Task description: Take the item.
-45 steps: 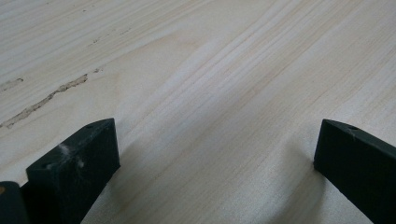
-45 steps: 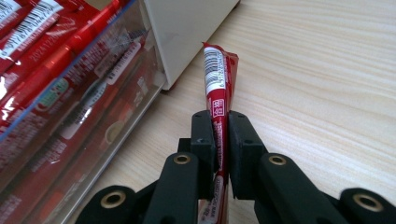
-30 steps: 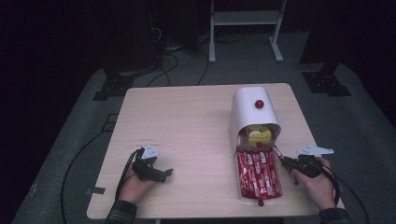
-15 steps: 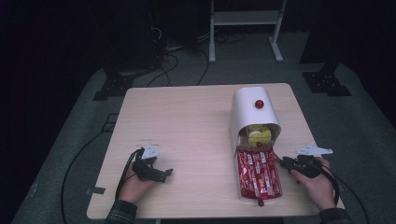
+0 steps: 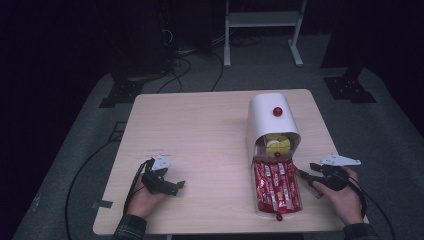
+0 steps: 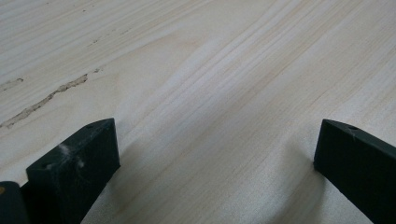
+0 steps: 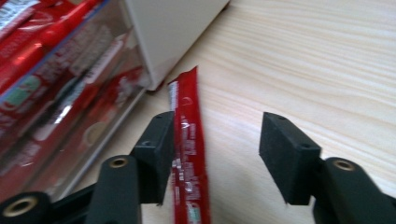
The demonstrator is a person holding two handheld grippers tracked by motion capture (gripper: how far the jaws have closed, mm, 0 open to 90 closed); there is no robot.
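A single red stick packet (image 7: 189, 154) lies on the table between the jaws of my right gripper (image 7: 217, 126). Those jaws have just been opening. The packet leans against the left jaw and a wide gap separates it from the right jaw, so nothing presses on it. In the high view my right gripper (image 5: 306, 173) sits just right of a clear drawer (image 5: 298, 192) packed with red stick packets (image 5: 276, 187). My left gripper (image 5: 175, 186) rests low over bare wood at the front left, its jaws (image 6: 215, 140) wide open with nothing between them.
The drawer is pulled out toward me from a white round-topped box (image 5: 265, 117) with a red knob (image 5: 277, 111); yellow items (image 5: 276, 143) show in its opening. A small red knob (image 5: 278, 217) marks the drawer front near the table's front edge (image 5: 210, 231). Cables trail from both grippers.
The right gripper's jaws have spread apart beside the drawer. Both hands stay where they were, and the left gripper looks the same.
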